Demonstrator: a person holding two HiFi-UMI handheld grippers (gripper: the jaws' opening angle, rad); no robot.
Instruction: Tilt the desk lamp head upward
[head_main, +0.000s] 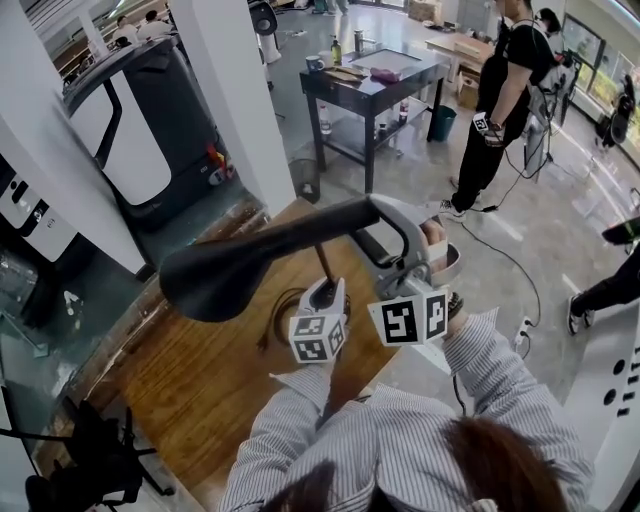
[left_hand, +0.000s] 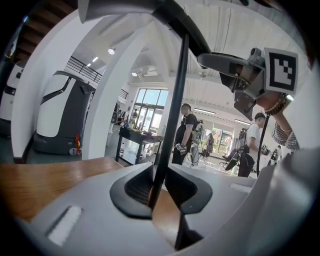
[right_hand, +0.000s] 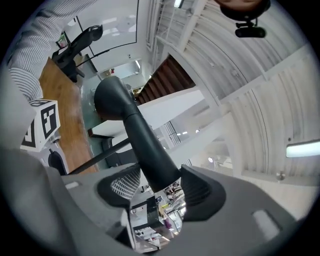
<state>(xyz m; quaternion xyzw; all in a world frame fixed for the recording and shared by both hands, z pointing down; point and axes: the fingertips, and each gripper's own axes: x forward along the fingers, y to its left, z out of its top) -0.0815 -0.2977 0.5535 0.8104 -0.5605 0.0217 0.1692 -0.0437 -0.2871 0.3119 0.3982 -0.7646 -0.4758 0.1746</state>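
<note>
A: Where is the desk lamp (head_main: 300, 232)?

B: On the wooden table (head_main: 200, 390), toward the edge nearest the person. Its thin stem (left_hand: 171, 110) rises there. The thick dark neck (right_hand: 150, 150) runs from the top of the stem out toward the table's far left edge and ends in the broad lamp head (head_main: 215, 282).

A: And the base?

B: It is hidden under the tools and the striped sleeves, so I can't place it. A dark cable loop (head_main: 272, 320) lies on the wood just beside the stem.

A: What is the left tool doing?

B: The left tool (left_hand: 159, 187) is closed on the stem. The rod stands between its two dark pads and both pads meet it, below the point where the stem joins the neck.

A: The right one?

B: The right tool (right_hand: 160, 186) clamps the neck at the end away from the lamp head, with a pad on either side. It sits above the left tool, and their marker cubes show side by side in the head view.

A: How does the lamp head sit?

B: From above only its smooth dark back shows; how far it is tilted I can't tell.

A: Anything beyond the table?

B: A white pillar (head_main: 245, 90), with a black-and-white machine (head_main: 140, 135) to its left. Further back there is a dark cart (head_main: 370, 85) with bottles on it — and a person in black (head_main: 505, 90) standing near that cart.
</note>
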